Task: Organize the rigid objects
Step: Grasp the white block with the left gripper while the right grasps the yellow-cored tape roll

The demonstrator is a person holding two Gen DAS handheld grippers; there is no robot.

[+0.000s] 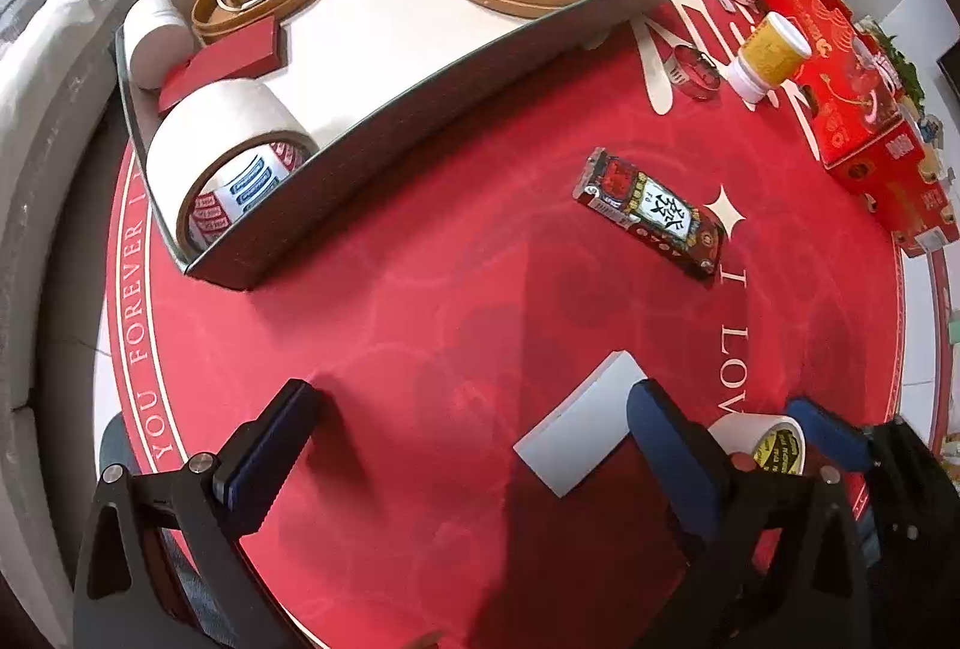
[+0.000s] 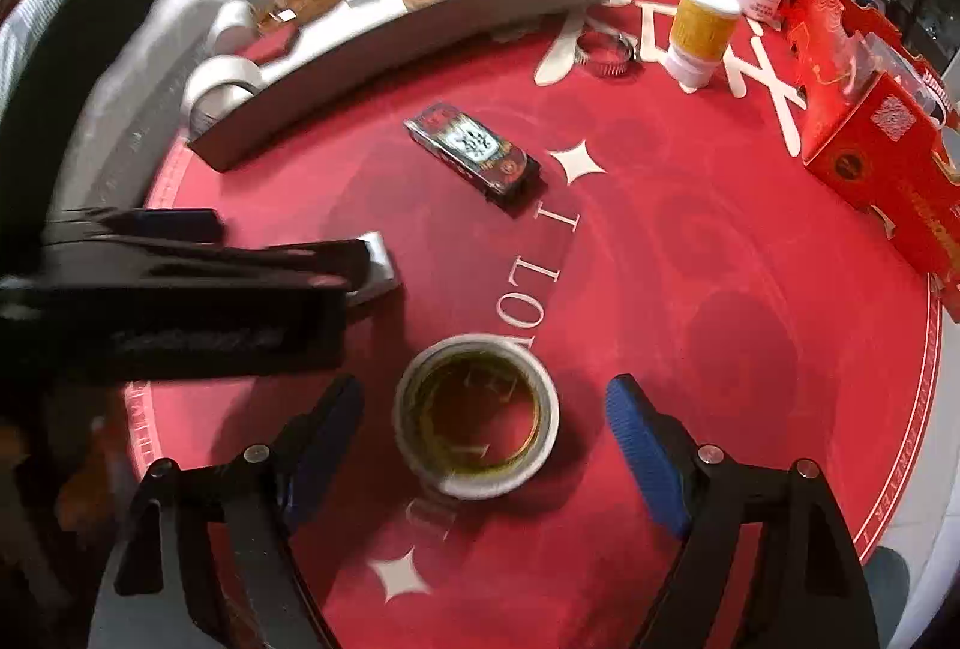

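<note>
White tape roll (image 2: pixel 477 416), flat, hole upward

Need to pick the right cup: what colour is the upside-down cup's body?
Yellow cup, white at both ends; the left wrist view shows it best.

I'm at a cluttered home table: round red printed tablecloth (image 1: pixel 456 301), jars and red gift box (image 1: pixel 852 96) beside it.
</note>
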